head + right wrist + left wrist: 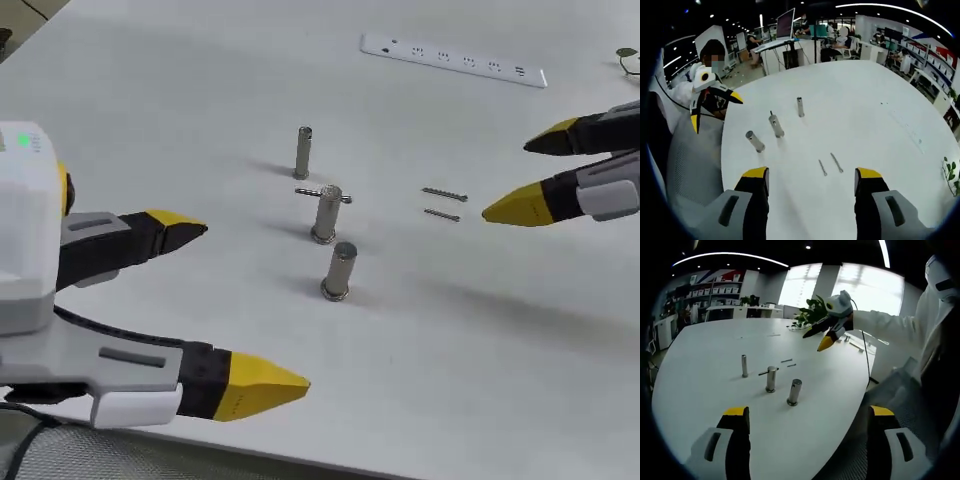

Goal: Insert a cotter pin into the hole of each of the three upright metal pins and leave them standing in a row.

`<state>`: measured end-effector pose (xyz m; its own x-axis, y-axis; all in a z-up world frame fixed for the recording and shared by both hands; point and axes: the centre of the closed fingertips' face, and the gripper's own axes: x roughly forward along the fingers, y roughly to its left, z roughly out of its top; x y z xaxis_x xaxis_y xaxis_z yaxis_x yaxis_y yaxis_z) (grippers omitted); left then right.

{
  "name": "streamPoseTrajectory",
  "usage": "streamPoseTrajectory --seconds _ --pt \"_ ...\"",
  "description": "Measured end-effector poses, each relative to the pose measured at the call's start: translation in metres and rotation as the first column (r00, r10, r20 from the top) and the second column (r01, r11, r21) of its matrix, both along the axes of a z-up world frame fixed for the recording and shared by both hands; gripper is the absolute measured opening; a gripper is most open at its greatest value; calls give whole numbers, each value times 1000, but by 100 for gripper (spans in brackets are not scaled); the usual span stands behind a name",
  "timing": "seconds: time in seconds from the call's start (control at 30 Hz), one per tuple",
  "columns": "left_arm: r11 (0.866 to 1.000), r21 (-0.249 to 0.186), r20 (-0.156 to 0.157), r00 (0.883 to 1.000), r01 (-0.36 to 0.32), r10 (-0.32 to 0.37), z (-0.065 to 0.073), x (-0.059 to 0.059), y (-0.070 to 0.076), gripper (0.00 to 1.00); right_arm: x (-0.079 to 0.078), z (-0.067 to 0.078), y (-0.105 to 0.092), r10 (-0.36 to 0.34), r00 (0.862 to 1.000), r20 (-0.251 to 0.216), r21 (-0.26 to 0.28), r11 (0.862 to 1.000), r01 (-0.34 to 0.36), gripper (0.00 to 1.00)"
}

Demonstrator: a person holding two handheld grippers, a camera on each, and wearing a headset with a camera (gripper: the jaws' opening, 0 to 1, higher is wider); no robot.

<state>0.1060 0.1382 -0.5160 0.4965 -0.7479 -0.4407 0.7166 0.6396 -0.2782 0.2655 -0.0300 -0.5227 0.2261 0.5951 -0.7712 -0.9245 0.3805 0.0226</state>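
Logs, in the head view, three metal pins upright in a row on the white table (480,350): far pin (304,152) and near pin (339,272) bare, middle pin (326,214) with a cotter pin (322,194) crosswise through its top, plus two loose cotter pins (443,204) lying side by side right of the row and a power strip (452,60) further back. Records left gripper (255,305) and right gripper (506,180) with jaws spread wide, holding nothing, either side of the row. Adds from the left gripper view a plant (812,314) and bright windows (870,287); from the right gripper view, a monitor (785,23) and seated people (840,40) beyond the table.
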Motion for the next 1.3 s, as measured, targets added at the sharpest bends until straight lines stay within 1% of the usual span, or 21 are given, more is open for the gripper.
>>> streamPoseTrajectory --seconds 0.13,0.2,0.23,0.27,0.43,0.57,0.67,0.73,0.77,0.83,0.9,0.93,0.97,1.0,1.07,1.1,1.13,1.2,1.23,1.3 --pt "1000 -8 -8 1000 5 -5 1 -1 -2 97 9 -4 1 20 1000 -4 -18 1000 -20 62" --pt "1000 -8 -9 1000 9 -9 0 -1 -3 97 13 -7 1 14 1000 -18 -36 999 -14 61" --pt "1000 -7 -10 1000 7 -8 0 -1 -3 97 10 -5 1 14 1000 -18 -40 999 -15 60" --pt "1000 -7 -12 1000 7 -7 0 -1 -3 97 11 -5 1 17 1000 -18 -45 999 -18 60" --pt "1000 -14 -20 1000 4 -4 0 0 -2 97 20 -9 2 35 999 -26 -56 998 -36 54" --pt "1000 -19 -20 1000 -2 2 1 1 -1 97 30 -16 1 46 999 -30 -83 995 -48 52" --pt "1000 -21 -22 1000 -3 3 2 1 0 96 34 -24 -2 52 997 -51 -114 992 -58 48" --pt "1000 -25 -23 1000 -4 3 2 1 0 96 39 -29 -2 40 997 -60 -122 991 -47 48" --pt "1000 -25 -25 1000 -3 3 2 1 0 96 39 -31 -2 15 997 -75 -125 992 -25 49" --pt "1000 -26 -28 1000 -6 5 1 1 0 96 39 -34 0 18 996 -87 -122 992 -28 48" --pt "1000 -28 -25 1000 -11 10 2 2 0 96 41 -38 3 14 995 -100 -121 992 -26 43" --pt "999 -32 -22 1000 -15 14 5 3 -4 96 42 -40 4 14 995 -103 -122 992 -27 42" --pt "999 -34 -21 1000 -16 15 6 3 -5 96 39 -40 5 13 994 -106 -123 992 -26 42" --pt "999 -37 -18 1000 -16 15 7 4 -8 96 39 -42 6 12 994 -109 -127 992 -26 41" --pt "999 -39 -16 1000 -17 16 10 5 -10 96 45 -47 5 -7 994 -113 -142 990 -10 41" --pt "999 -41 -14 1000 -17 17 10 5 -10 96 45 -49 5 -9 994 -111 -148 989 -8 40" --pt "999 -43 -13 1000 -18 17 11 6 -11 96 44 -53 5 1 994 -110 -160 987 -19 39" --pt "999 -44 -1 1000 -21 21 14 7 -12 96 48 -59 3 13 993 -115 -180 983 -34 32" --pt "999 -43 2 1000 -23 23 14 7 -13 96 48 -61 3 14 993 -115 -185 982 -35 30" --pt "999 -48 2 1000 -24 25 16 7 -16 95 50 -65 3 12 993 -120 -191 981 -35 29"
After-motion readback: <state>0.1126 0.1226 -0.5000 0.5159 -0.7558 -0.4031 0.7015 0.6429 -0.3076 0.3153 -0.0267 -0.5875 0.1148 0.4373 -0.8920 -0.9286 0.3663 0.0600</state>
